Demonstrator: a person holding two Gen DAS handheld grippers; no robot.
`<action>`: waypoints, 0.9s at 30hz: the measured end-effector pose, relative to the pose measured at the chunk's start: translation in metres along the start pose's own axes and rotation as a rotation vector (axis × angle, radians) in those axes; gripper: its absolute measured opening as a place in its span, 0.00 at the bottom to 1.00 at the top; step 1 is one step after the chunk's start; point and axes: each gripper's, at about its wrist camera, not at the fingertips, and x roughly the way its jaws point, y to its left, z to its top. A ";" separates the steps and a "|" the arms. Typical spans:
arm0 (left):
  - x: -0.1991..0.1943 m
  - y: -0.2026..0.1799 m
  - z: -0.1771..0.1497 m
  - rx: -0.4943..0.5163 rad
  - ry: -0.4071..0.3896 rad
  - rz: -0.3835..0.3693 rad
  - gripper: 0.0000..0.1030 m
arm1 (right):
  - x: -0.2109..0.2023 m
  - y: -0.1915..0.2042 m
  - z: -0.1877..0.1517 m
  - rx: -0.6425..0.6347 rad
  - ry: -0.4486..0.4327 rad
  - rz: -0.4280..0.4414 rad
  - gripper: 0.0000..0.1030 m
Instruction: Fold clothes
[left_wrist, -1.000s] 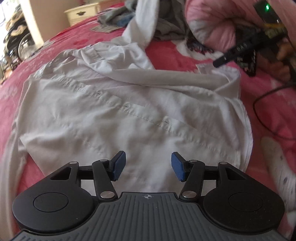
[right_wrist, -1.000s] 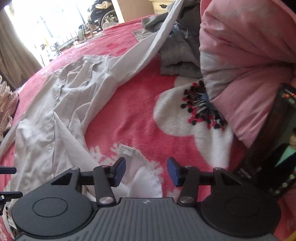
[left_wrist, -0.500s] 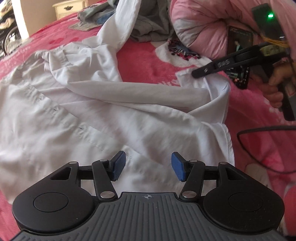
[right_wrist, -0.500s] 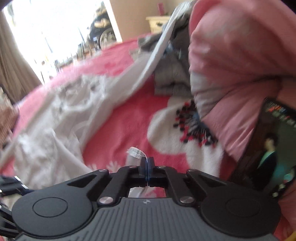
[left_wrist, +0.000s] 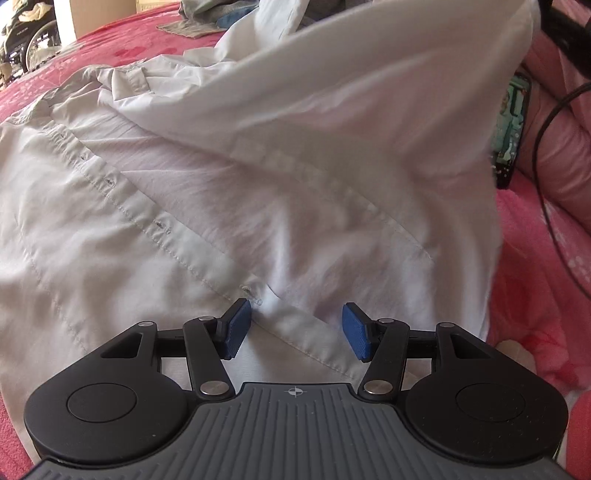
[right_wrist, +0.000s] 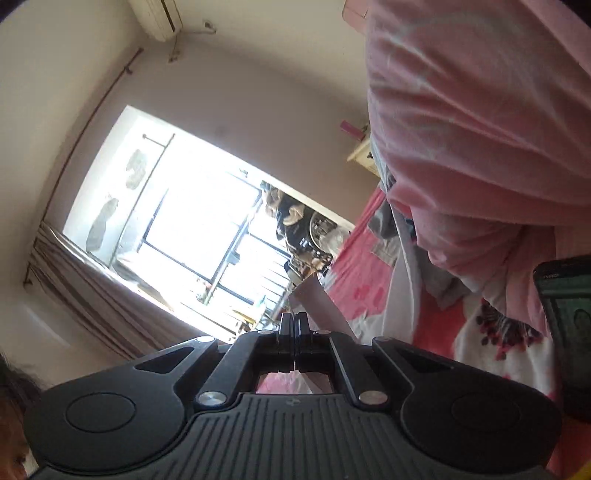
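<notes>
A white button-up shirt (left_wrist: 155, 206) lies spread on a red blanket (left_wrist: 532, 258), its buttonhole placket running diagonally. My left gripper (left_wrist: 295, 330) hovers open just above the shirt's lower placket, blue pads (left_wrist: 236, 328) apart with cloth showing between them. The shirt's right panel (left_wrist: 369, 110) is lifted high into the air toward the top right. In the right wrist view my right gripper (right_wrist: 294, 332) is shut on the white shirt edge (right_wrist: 317, 302) and tilted up toward the window.
A pink quilt (right_wrist: 480, 129) bulks on the right. A phone (left_wrist: 511, 125) lies by it, with a black cable (left_wrist: 546, 155) looping over the blanket. Grey clothes (left_wrist: 207, 14) are piled at the far end. A bright window (right_wrist: 199, 229) and curtain (right_wrist: 92, 295) stand beyond.
My right gripper shut on the shirt's edge, then swung upward, lifting the right panel off the bed. My left gripper moved in closer over the placket and stayed open.
</notes>
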 end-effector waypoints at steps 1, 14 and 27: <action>0.000 0.000 -0.001 0.002 0.000 0.003 0.53 | -0.002 0.000 0.004 0.009 -0.021 0.009 0.01; -0.004 0.008 0.000 -0.034 -0.008 0.016 0.54 | 0.043 0.035 -0.015 -0.118 0.262 0.324 0.01; -0.040 0.091 -0.005 -0.317 -0.084 0.082 0.54 | 0.074 0.058 -0.224 -0.909 1.222 0.168 0.04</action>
